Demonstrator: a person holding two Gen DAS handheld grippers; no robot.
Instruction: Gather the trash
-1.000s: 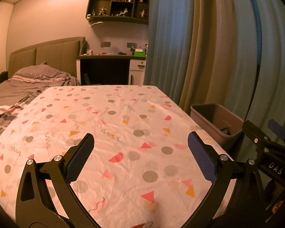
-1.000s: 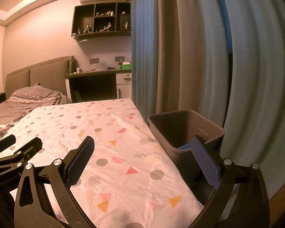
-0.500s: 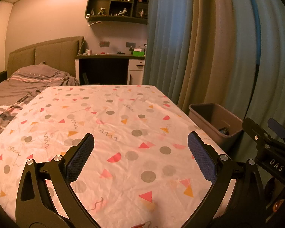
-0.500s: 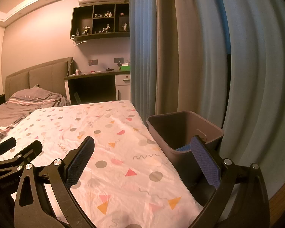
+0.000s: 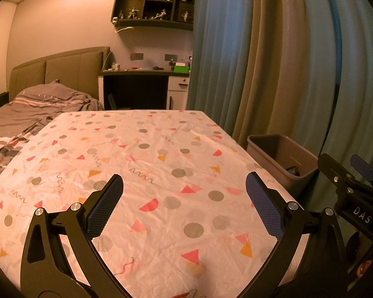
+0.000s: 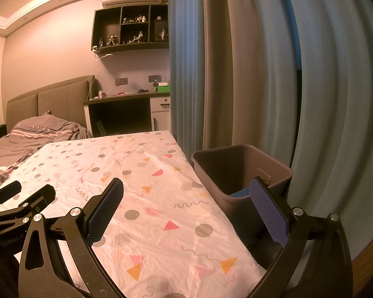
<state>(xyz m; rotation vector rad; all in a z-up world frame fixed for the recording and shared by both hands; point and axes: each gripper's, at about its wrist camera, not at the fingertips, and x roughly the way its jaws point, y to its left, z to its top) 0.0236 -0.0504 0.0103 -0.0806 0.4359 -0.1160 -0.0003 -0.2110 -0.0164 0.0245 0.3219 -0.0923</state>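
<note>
Left gripper [image 5: 184, 203]: fingers spread wide, nothing between them. Right gripper [image 6: 186, 206]: same, wide apart and empty.

Table [image 5: 161, 164] with its patterned cloth fills the space between and beyond the left fingers. No loose trash visible anywhere on the cloth in either view.

Bin [image 6: 243, 166] stands off the table's edge, just beyond the right gripper's right finger, against the curtain [image 6: 261, 74]. From the left wrist the bin [image 5: 283, 154] lies beyond and to the right of the right finger. Something blue shows inside, low, partly hidden by the right finger; a dark item shows inside from the left view. Judged: trash is already in the bin, task near done or done.

Risks:
- Right finger sits close to the bin rim; a careless swing could knock or tip it and spill the contents.
- Grippers are side by side at the near edge; crossing paths could make them collide.
- A low pass could snag the wrinkled cloth.
</note>
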